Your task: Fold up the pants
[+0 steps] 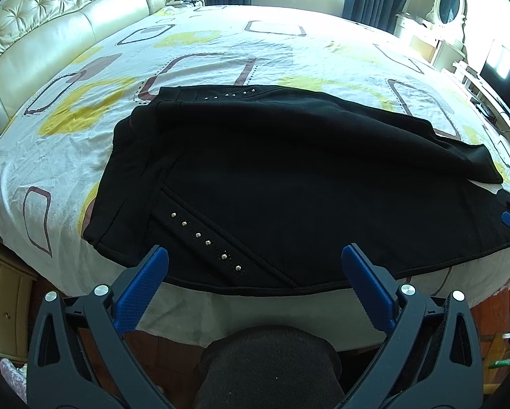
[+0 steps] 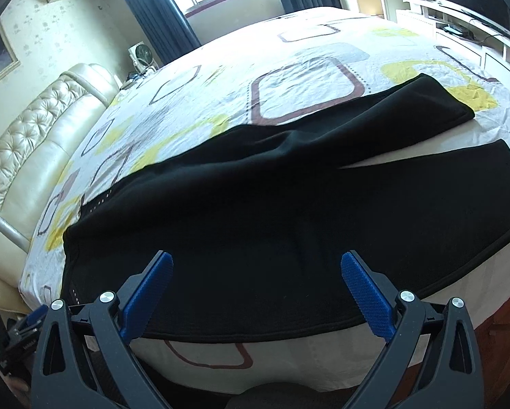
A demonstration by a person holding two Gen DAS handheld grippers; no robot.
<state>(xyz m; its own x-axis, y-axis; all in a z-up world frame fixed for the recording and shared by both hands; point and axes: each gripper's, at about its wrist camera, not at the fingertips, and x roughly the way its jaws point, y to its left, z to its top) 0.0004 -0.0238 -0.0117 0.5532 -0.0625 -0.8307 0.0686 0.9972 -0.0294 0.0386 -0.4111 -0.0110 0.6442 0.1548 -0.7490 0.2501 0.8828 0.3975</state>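
Jaws gaping, both grippers hover over soft black pants (image 1: 289, 177).

No text, label or number can be read

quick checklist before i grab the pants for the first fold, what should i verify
1. Left gripper open, holding nothing: ok.
2. Right gripper open, holding nothing: ok.
3. Black pants lie spread on the bed: ok.
4. Legs aligned: not ok, far leg splays from near leg.
5. Fabric smooth: not ok, a ridge shows near the crotch.
6. Near hem fully on the mattress: cannot tell.
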